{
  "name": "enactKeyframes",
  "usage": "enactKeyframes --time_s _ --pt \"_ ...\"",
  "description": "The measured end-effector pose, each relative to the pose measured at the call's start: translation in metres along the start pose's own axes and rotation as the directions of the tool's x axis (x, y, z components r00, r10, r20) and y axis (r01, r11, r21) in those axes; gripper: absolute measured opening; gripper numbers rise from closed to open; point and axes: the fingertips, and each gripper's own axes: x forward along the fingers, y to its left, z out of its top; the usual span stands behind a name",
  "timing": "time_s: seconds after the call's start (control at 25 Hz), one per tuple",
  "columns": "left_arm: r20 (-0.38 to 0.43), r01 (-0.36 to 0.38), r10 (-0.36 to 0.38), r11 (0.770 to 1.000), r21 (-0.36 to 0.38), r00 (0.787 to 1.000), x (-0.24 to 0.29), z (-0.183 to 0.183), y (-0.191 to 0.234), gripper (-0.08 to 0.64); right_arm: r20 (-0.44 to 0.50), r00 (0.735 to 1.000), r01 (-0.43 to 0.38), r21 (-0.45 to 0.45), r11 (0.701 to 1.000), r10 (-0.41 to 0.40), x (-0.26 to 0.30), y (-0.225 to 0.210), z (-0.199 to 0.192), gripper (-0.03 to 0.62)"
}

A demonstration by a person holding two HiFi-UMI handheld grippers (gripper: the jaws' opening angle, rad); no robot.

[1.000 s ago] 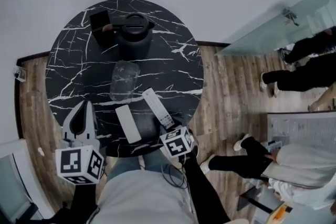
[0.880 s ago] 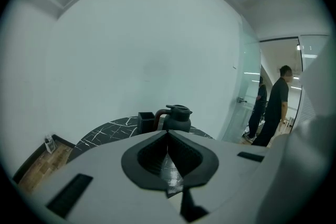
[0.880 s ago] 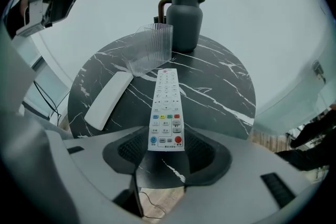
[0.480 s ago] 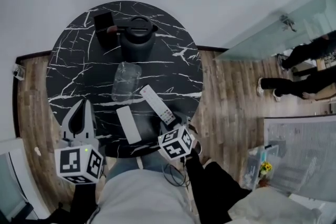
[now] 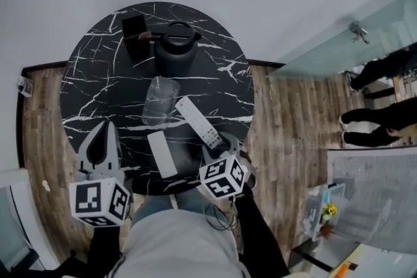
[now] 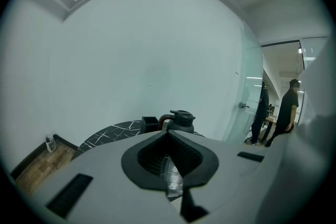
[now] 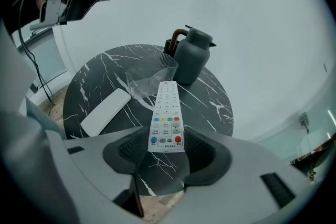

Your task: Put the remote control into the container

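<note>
Nearest the person, the left claw (image 5: 98, 150) hangs over the desk's (image 5: 91, 75) near-left edge. Its 2 jaws are clenched tip to tip on nothing, and the clear container (image 6: 172, 178) shows only through the gap behind them.

The right claw (image 5: 219, 145) sits at the near-right edge, grasping the remote control (image 5: 197, 120) by its button end. In the right gripper view the remote control (image 7: 167, 113) sits between the jaws of the right claw (image 7: 167, 140) and looks raised off the marble.

Its long axis runs straight away from that claw toward the container (image 7: 149, 78), with the far tip ending just beside the container's right side, not yet over its mouth. The container (image 5: 158, 101) appears to stand mouth up, so I judge the far end must rise above the rim and shift a little left before it tips down — a job for the right hand alone.

A flat white bar (image 5: 161, 153) lies left of the held remote control, clear of that line. Farther back stand a dark jug (image 5: 174, 52) and a black box (image 5: 133, 28).
</note>
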Motion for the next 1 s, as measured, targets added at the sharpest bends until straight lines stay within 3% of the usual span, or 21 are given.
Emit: enactKeyframes --time_s 0.64,1.0 --pt "0.024 -0.015 0.015 1.000 -0.022 1.000 -0.011 0.001 -0.001 0.011 0.096 0.990 0.111 -0.068 0.991 -0.105 -0.036 -0.040 0.034 0.213" --pt "0.038 -0.035 0.036 0.999 -0.039 0.999 -0.019 0.002 0.004 0.011 0.156 0.980 0.144 -0.116 0.983 -0.125 -0.047 -0.047 0.060 0.214"
